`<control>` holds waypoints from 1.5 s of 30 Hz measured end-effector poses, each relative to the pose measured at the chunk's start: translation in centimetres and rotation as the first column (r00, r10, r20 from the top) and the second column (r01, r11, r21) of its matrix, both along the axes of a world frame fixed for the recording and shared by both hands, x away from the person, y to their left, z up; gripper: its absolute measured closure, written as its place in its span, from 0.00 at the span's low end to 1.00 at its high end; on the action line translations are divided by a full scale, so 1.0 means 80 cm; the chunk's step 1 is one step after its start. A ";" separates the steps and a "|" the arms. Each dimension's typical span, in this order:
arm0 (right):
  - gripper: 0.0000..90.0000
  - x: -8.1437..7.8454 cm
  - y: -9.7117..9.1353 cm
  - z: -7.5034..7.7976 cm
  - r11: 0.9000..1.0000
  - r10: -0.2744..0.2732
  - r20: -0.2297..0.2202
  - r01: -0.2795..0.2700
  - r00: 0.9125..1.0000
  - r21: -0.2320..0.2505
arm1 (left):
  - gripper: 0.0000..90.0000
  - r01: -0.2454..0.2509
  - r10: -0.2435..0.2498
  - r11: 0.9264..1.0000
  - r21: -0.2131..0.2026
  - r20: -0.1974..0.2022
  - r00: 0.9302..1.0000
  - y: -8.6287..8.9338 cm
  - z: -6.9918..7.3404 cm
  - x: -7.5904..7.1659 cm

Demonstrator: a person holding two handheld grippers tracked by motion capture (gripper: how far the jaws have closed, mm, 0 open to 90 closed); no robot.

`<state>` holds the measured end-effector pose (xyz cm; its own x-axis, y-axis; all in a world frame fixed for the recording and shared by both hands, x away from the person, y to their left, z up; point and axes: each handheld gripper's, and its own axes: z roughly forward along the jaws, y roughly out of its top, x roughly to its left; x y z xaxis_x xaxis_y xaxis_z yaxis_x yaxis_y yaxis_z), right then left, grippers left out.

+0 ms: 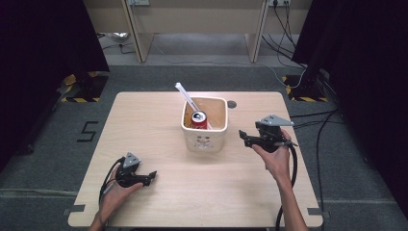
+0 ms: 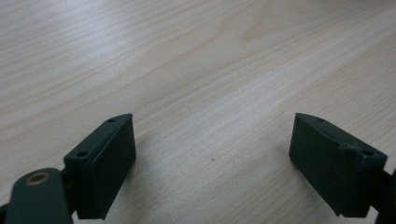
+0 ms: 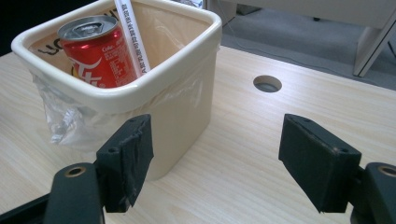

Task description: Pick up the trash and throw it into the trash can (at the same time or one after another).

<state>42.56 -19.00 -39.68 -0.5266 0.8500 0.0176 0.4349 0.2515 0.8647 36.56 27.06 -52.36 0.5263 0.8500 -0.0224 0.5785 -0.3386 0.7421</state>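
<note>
Cream plastic bin (image 1: 204, 139), squarish with rounded rim, lined with a clear bag, standing upright near the middle of the table (image 1: 159, 192). Inside: 1 red drinks can (image 3: 95, 56), upright and unopened at the top, and 1 white stick-like wrapper (image 1: 185, 96) leaning against the can, its upper end projecting above the rim.

The bin (image 3: 187, 112) was cream, with a clear liner. The can (image 3: 100, 56) was red with white lettering and a silver top. The stick (image 3: 133, 37) was white with dark print. The table (image 1: 159, 192) was pale wood grain. The left gripper (image 2: 212, 163) and right gripper (image 3: 215, 163) were black.
</note>
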 end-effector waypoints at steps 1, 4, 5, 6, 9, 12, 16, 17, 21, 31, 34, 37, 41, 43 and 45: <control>0.29 -0.002 0.000 0.000 1.000 0.005 0.003 -0.005 1.000 -0.003 | 0.15 0.000 0.000 1.000 0.000 0.000 1.000 0.000 0.000 0.000; 0.29 -0.008 0.002 0.001 1.000 0.012 0.016 -0.012 1.000 0.000 | 0.15 0.000 0.000 1.000 0.000 0.000 1.000 0.000 0.000 0.000; 0.29 -0.010 0.003 0.000 1.000 0.015 0.015 -0.015 1.000 0.001 | 0.15 0.000 0.000 1.000 0.000 0.000 1.000 0.000 0.000 0.000; 0.29 -0.012 0.003 -0.002 1.000 0.022 0.010 -0.022 1.000 -0.003 | 0.15 0.000 0.000 1.000 0.000 0.000 1.000 0.000 0.000 0.000; 0.28 -0.018 0.004 -0.007 0.999 0.031 0.004 -0.031 0.999 -0.026 | 0.15 0.000 0.000 1.000 0.000 0.000 1.000 0.000 0.000 0.000; 0.28 -0.024 0.003 -0.010 0.999 0.036 0.006 -0.036 0.999 -0.008 | 0.15 0.000 0.000 1.000 0.000 0.000 1.000 0.000 0.000 0.000; 0.28 -0.030 0.002 -0.017 0.999 0.040 -0.004 -0.040 0.999 -0.019 | 0.15 0.000 0.000 1.000 0.000 0.000 1.000 0.000 0.000 0.000; 0.28 -0.032 0.002 -0.019 0.999 0.041 -0.005 -0.041 0.999 -0.020 | 0.15 0.000 0.000 1.000 0.000 0.000 1.000 0.000 0.000 0.000; 0.27 -0.038 -0.001 -0.027 0.999 0.038 -0.016 -0.039 0.999 -0.026 | 0.15 0.000 0.000 1.000 0.000 0.000 1.000 0.000 0.000 0.000; 0.26 -0.050 -0.003 -0.049 0.999 0.043 -0.042 -0.044 0.998 -0.016 | 0.15 0.001 -0.001 1.000 0.002 -0.001 1.000 0.000 0.000 0.000; 0.25 -0.053 -0.004 -0.053 0.999 0.041 -0.049 -0.041 0.998 -0.013 | 0.15 0.002 -0.002 1.000 0.002 -0.001 1.000 0.000 0.000 0.000; 0.25 -0.056 -0.005 -0.056 0.999 0.039 -0.049 -0.040 0.998 -0.005 | 0.15 0.001 -0.001 1.000 0.002 -0.001 1.000 0.000 0.000 0.000; 0.24 -0.058 -0.006 -0.063 0.999 0.034 -0.062 -0.034 0.998 -0.004 | 0.15 0.002 -0.002 1.000 0.002 -0.001 1.000 0.000 0.000 0.000; 0.24 -0.059 -0.005 -0.067 0.999 0.038 -0.069 -0.039 0.997 -0.008 | 0.15 0.002 -0.002 1.000 0.002 0.000 1.000 0.000 0.000 0.000; 0.24 -0.059 -0.005 -0.071 0.999 0.038 -0.071 -0.040 0.997 -0.014 | 0.15 0.002 -0.002 1.000 0.002 0.000 1.000 0.000 0.000 0.000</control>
<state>37.88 -19.38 -45.37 -0.5572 0.8293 0.0428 0.4845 0.2828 0.8278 36.56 27.07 -52.35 0.5276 0.8493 -0.0207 0.5783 -0.3412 0.7411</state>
